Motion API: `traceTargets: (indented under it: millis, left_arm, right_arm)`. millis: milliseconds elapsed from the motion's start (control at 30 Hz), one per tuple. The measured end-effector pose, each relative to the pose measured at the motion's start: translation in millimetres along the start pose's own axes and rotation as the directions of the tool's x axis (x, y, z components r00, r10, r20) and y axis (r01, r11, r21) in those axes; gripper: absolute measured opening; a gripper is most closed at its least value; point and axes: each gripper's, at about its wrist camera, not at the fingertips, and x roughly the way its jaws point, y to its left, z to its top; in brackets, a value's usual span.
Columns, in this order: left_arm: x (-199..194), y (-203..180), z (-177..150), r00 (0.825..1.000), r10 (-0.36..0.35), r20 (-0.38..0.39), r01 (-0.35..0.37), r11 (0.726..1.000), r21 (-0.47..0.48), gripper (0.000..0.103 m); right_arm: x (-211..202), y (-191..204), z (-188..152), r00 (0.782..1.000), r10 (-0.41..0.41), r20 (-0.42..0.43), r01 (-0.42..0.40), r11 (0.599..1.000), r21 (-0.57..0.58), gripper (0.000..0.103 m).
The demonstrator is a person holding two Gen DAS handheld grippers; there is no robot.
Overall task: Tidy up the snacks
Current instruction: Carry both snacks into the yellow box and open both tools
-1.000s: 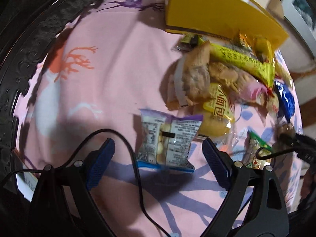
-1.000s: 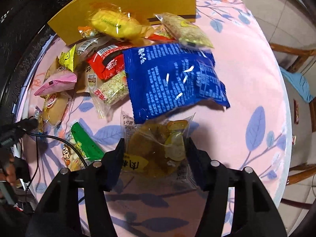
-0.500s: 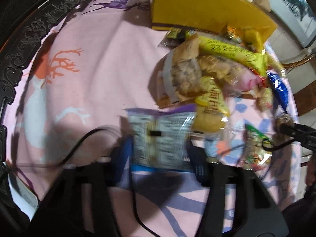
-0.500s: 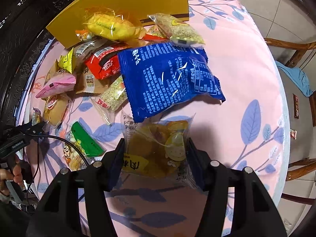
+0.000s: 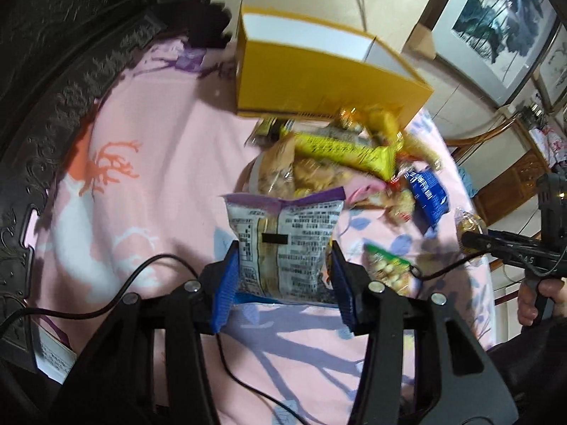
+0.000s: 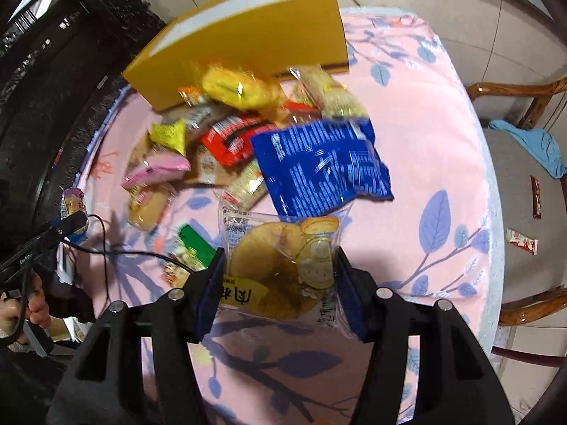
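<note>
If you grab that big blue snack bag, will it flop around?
Probably. The big blue snack bag looks thin and puffy, so it would likely sag and crinkle. Its shiny film may be slippery. It seems light for its size, and the contents might crush if squeezed.

A: What made up the left gripper (image 5: 283, 279)?
B: Two black angular arms, each with round silver screws; blue ribbed pads (image 5: 224, 290) lined the fingers; a thin black cable (image 5: 117, 301) looped beside it.

A: And the right gripper (image 6: 280, 283)?
B: The same black frame with silver screws; its pads were darker blue; seen side-on, its black body bore small white lettering, above a pistol-style handle.
</note>
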Motion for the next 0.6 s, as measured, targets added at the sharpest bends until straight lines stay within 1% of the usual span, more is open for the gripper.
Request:
traceTargets:
  millis: [67,200,367,467,533,600]
  left_arm:
    - [-9.9,-5.5,10.1,0.999,-0.026,0.033,0.026,1.0,-0.006,0.049]
    - [-25.9,-20.4,34.8,0.993,-0.053,0.108,0.052,0.999,0.016,0.049]
    - [-41.9,-42.4,80.7,0.973,-0.11,0.204,0.103,0.994,0.044,0.049]
    - [-48.8,-53.0,111.7,0.957,-0.139,0.256,0.127,0.99,0.064,0.049]
    - [-51.8,-59.5,134.3,0.946,-0.153,0.287,0.138,0.988,0.075,0.049]
    - [-51.7,-66.6,154.5,0.939,-0.15,0.308,0.128,0.988,0.089,0.049]
  right_arm:
    - [-8.7,0.4,3.4,1.0,0.006,0.023,-0.006,1.0,0.001,0.059]
    - [-25.0,7.6,23.7,0.996,0.011,0.091,-0.009,1.0,-0.019,0.059]
    - [-44.2,13.8,60.2,0.984,0.023,0.177,-0.016,0.999,-0.042,0.059]
    - [-56.3,19.7,86.2,0.971,0.028,0.235,-0.012,0.998,-0.069,0.059]
    - [-64.9,25.0,106.2,0.959,0.033,0.282,-0.008,0.996,-0.091,0.059]
    - [-72.3,29.2,127.8,0.944,0.04,0.326,-0.005,0.994,-0.107,0.059]
